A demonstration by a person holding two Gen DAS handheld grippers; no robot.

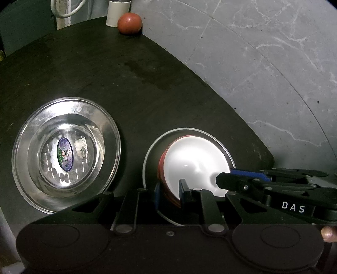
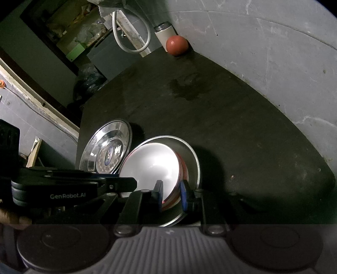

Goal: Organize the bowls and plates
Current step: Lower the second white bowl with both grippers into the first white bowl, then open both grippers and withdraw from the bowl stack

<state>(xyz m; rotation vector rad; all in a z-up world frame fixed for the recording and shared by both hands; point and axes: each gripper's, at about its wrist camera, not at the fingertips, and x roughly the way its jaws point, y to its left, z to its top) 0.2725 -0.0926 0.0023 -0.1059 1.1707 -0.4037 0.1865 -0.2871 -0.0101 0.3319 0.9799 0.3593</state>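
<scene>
A red bowl with a white inside [image 1: 195, 162] [image 2: 151, 164] sits in a shallow steel plate [image 1: 147, 156] [image 2: 193, 156] on the dark table. My left gripper [image 1: 169, 194] is shut on the bowl's near-left rim. My right gripper [image 2: 171, 192] is shut on the bowl's opposite rim; it also shows in the left wrist view [image 1: 231, 175]. A steel plate with a steel bowl bearing an oval sticker [image 1: 65, 153] [image 2: 107, 149] stands to the left, apart from both grippers.
The dark table [image 1: 137, 84] [image 2: 210, 105] ends at a grey marble wall [image 1: 263, 63] on the right. A red ball [image 1: 129, 23] [image 2: 177, 45] and a white cylinder [image 1: 117, 12] stand at the far corner. A damp stain [image 2: 185, 88] marks the tabletop.
</scene>
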